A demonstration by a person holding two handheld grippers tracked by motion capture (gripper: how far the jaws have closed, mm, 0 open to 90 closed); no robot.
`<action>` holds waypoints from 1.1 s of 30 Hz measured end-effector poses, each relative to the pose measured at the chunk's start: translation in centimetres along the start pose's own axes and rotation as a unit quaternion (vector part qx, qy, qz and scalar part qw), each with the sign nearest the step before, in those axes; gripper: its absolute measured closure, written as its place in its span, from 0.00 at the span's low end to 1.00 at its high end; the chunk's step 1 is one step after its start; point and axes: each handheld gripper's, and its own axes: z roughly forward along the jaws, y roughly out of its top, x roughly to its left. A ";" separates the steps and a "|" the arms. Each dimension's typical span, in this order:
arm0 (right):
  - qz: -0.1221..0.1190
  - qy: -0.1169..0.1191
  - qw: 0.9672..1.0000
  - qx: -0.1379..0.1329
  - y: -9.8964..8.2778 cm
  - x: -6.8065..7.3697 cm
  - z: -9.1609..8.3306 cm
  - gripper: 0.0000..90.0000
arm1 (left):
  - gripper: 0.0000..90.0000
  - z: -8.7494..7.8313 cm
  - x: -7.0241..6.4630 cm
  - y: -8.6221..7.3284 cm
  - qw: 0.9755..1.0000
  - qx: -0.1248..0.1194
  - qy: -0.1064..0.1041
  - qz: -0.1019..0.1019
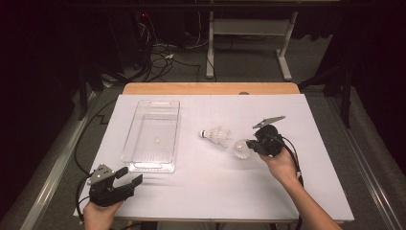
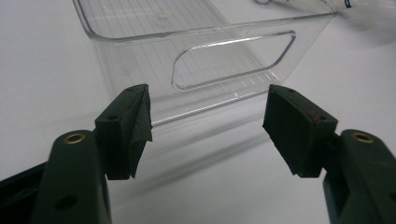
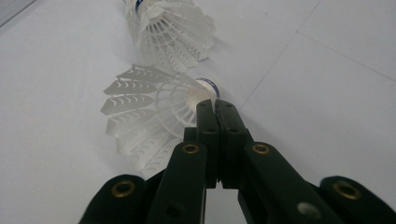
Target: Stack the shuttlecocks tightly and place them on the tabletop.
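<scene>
Two white shuttlecocks are on the white table cover. One shuttlecock [image 1: 214, 135] [image 3: 173, 32] lies on its side near the middle. My right gripper [image 1: 251, 143] [image 3: 215, 105] is shut on the second shuttlecock [image 1: 242, 150] [image 3: 144, 112]; its jaws pinch the skirt close to the cork. A clear plastic bin [image 1: 125, 155] [image 2: 140, 56] stands to the left, with only a small speck inside. My left gripper [image 1: 130, 176] [image 2: 208, 126] is open near the table's front left. It points at the bin's near end wall with its handle slot, a short way off, and holds nothing.
The white cover [image 1: 215, 191] spans most of a wooden table whose far edge [image 1: 210, 88] shows bare. Cables and a metal table frame [image 1: 249, 28] stand on the dark floor beyond. A black cable [image 1: 84, 139] trails off the table's left side.
</scene>
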 end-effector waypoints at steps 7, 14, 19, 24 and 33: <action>-0.007 0.009 1.000 0.001 -0.2 0.7 0.0 1.00 | 0.37 0.0 0.0 0.0 1.000 0.000 0.000 -0.001; -0.017 0.019 1.000 0.006 -0.2 1.5 0.2 1.00 | 0.37 0.0 0.0 0.0 1.000 0.000 -0.001 -0.001; -0.027 0.027 0.999 0.008 -0.2 2.2 0.5 1.00 | 0.37 0.0 0.0 0.0 1.000 -0.001 0.000 -0.002; -0.034 0.034 0.999 0.009 -0.1 2.7 0.6 1.00 | 0.37 0.0 0.0 0.0 1.000 -0.001 -0.001 -0.002; -0.044 0.046 0.998 0.008 0.0 3.6 0.9 1.00 | 0.37 0.0 0.0 0.0 1.000 -0.001 -0.001 -0.001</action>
